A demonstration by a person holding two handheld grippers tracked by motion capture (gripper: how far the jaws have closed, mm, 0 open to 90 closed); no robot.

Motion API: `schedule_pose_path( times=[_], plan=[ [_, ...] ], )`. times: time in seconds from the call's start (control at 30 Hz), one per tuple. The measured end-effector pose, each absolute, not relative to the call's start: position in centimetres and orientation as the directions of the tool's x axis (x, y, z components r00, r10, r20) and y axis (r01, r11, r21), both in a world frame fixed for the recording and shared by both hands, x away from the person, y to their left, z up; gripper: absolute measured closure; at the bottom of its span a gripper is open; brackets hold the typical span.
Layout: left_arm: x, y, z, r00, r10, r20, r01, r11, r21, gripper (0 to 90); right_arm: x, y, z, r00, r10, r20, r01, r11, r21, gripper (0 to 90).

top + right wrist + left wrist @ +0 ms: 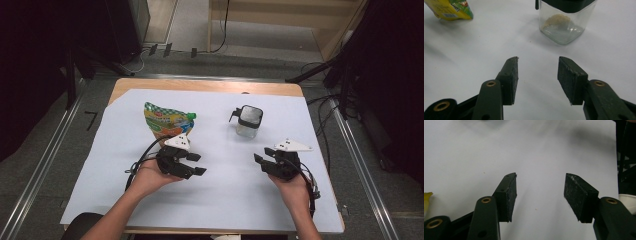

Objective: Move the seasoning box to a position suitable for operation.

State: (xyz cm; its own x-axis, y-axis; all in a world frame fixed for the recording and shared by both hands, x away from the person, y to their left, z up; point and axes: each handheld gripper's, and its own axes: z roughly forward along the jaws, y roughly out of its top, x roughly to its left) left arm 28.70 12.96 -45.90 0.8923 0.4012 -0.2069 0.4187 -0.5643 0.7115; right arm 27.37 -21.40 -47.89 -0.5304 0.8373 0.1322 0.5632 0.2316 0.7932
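A yellow and green pouch (167, 122) with a green cap lies at the back left of the white sheet (225, 195); its corner is at the upper left of the right gripper view (450, 10). A square glass jar (248, 121) with a black lid stands at the back right, a little pale content at its bottom (561, 27). My left gripper (202, 165) is just in front of the pouch, pointing right, open with nothing between its jaws (541, 182). My right gripper (261, 154) is in front of the jar and slightly to its right, open and empty (538, 61), facing the jar.
The sheet covers most of a wooden table (200, 85). Metal rails and cables run along the floor on both sides. A yellow edge of the pouch (427, 200) peeks in at the left of the left gripper view, and a white object (627, 201) at its right.
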Motion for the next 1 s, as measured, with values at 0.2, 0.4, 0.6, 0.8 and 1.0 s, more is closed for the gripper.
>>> schedule_pose_path(
  times=[0.2,0.4,0.6,0.8,1.0],
  plan=[
    [29.0,13.5,-45.7,0.882,0.419,-0.216,0.434,-0.547,0.716,44.1,27.4,-21.1,-47.9,-0.528,0.84,0.125,0.558,0.232,0.797,50.6],
    [28.9,13.9,-45.6,0.884,0.415,-0.215,0.43,-0.542,0.722,44.1,27.4,-21.1,-47.9,-0.515,0.848,0.128,0.564,0.222,0.795,47.3],
    [28.8,14.2,-45.4,0.893,0.398,-0.208,0.415,-0.556,0.72,43.8,27.6,-20.9,-48.1,-0.494,0.857,0.147,0.581,0.2,0.789,47.4],
    [28.8,14.4,-45.3,0.895,0.391,-0.213,0.416,-0.561,0.716,44.6,27.9,-20.2,-48.0,-0.467,0.873,0.138,0.583,0.187,0.791,45.6],
    [28.7,14.1,-45.3,0.9,0.378,-0.217,0.41,-0.566,0.715,44.8,28.9,-19.4,-48.0,-0.409,0.897,0.166,0.6,0.127,0.79,42.3]
  ],
)
